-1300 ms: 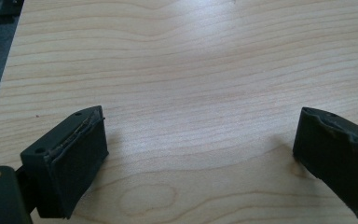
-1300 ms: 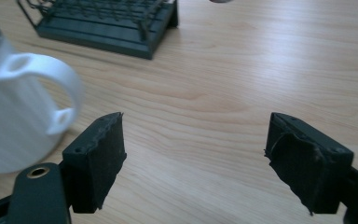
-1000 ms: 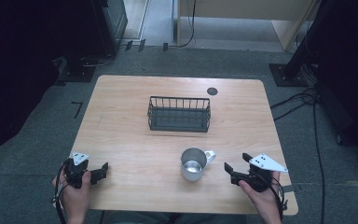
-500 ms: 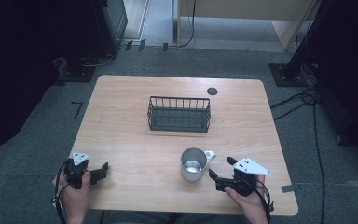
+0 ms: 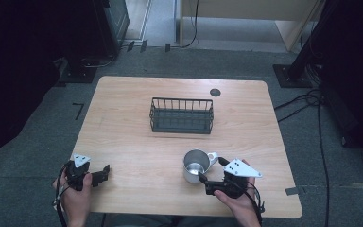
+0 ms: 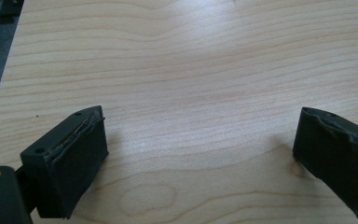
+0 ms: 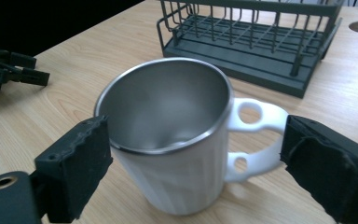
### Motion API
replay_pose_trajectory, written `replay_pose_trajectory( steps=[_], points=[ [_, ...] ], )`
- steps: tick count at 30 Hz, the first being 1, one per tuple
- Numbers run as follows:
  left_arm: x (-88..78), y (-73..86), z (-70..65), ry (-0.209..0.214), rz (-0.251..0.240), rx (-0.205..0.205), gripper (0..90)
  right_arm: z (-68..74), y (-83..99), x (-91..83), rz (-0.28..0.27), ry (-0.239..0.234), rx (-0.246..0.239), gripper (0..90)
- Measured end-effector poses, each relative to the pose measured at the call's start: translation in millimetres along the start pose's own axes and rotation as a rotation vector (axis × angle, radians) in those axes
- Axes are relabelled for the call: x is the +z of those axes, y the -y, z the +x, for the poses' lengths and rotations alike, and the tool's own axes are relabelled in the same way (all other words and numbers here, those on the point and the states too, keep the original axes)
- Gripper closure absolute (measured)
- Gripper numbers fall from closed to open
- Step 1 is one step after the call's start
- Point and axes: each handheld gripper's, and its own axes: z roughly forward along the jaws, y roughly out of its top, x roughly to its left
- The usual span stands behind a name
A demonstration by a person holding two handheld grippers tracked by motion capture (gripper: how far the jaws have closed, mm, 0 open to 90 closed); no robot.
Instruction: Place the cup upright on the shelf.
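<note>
The right gripper (image 5: 211, 176) stood wide open, its jaws either side of the mug (image 7: 177, 135). The left gripper (image 5: 105, 171) rested open and empty on the bench (image 5: 137, 142).

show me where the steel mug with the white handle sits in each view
High view: the steel mug with the white handle stands near the table's front edge, right of centre, by the right gripper.
Left gripper view: bare wooden tabletop between open jaws.
Right gripper view: mug centred between open jaws.
Shared landmark: dark wire basket beyond the mug.
</note>
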Motion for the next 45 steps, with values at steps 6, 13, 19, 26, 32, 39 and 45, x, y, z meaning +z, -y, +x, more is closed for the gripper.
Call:
replay_pose_trajectory(
  steps=[6,13,19,26,32,39,45],
  points=[
    [0.0,0.0,0.0,0.000,0.000,0.000,3.1,4.6,-2.2,7.8,0.001,-0.001,-0.005,4.3],
    [0.0,0.0,0.0,0.000,0.000,0.000,3.1,10.8,7.3,8.3,0.011,0.005,-0.008,3.4],
    [0.0,0.0,0.0,0.000,0.000,0.000,3.1,15.5,10.1,18.6,0.038,0.006,-0.005,3.4],
    [0.0,0.0,0.0,0.000,0.000,0.000,3.1,20.4,15.4,37.3,0.069,0.046,0.003,3.0],
    [0.1,0.0,0.0,0.000,-0.001,0.000,3.1,19.7,15.5,49.7,0.047,0.073,0.032,3.3],
    [0.1,0.0,0.0,0.000,-0.001,0.000,3.1,20.4,17.3,59.8,0.027,0.088,0.028,3.5],
    [0.1,0.0,0.0,0.000,-0.001,0.000,3.1,23.4,16.2,60.9,0.012,0.118,0.009,5.6]
  ],
)
